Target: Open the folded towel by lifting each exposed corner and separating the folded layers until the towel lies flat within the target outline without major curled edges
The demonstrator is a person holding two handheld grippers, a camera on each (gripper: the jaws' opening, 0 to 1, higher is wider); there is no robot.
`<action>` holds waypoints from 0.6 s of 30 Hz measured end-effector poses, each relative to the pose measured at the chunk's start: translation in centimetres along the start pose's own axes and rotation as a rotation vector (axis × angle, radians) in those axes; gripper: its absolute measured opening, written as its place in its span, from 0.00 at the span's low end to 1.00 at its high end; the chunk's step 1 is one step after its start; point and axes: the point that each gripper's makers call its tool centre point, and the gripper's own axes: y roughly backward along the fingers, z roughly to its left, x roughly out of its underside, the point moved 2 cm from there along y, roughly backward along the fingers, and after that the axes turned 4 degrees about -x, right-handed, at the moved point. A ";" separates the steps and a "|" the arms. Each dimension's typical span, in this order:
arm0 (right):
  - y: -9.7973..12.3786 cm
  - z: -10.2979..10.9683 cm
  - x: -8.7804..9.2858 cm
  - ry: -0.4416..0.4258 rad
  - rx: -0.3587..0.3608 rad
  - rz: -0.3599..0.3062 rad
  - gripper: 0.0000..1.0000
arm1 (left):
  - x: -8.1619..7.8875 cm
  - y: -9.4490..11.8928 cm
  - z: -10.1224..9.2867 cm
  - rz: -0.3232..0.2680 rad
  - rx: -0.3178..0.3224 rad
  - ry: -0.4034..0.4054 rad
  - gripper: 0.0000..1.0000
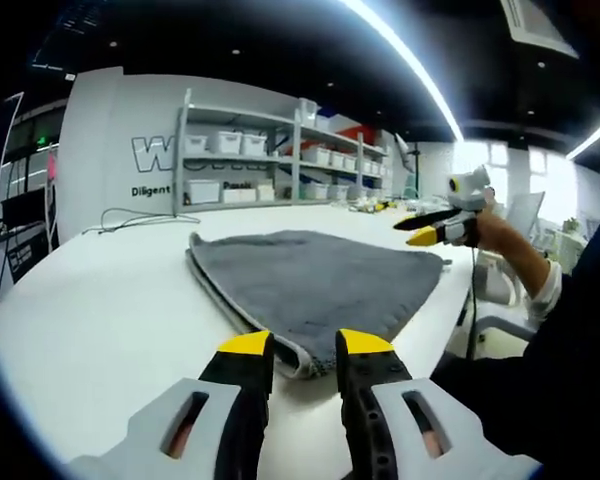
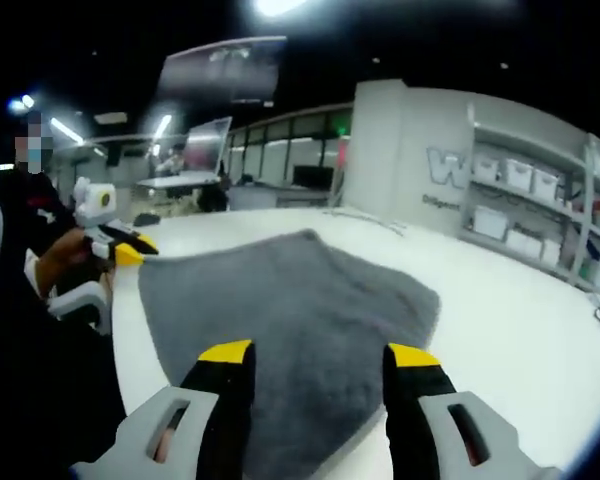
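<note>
Left gripper view — gripper (image 1: 305, 355) hides the towel (image 1: 320, 280) corner.

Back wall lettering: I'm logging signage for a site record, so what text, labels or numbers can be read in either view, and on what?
"Diligent" on the white wall, small dark print; what follows it is hidden by the shelving.
"W" opens the large outlined word above it; the other letters are hidden.
Bin labels on the shelving: too small to read.
The towel carries no text.
</note>
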 end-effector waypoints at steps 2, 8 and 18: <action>0.5 0.1 0.1 -0.004 -0.002 0.003 0.50 | 0.1 0.0 -0.1 0.004 0.004 -0.001 0.25; 1.7 0.9 1.5 -0.007 -0.032 0.061 0.49 | 0.2 -0.2 -0.5 0.013 0.000 -0.008 0.24; 2.7 2.0 3.3 -0.015 -0.068 0.121 0.49 | 0.2 -0.2 -0.4 0.029 -0.018 -0.013 0.23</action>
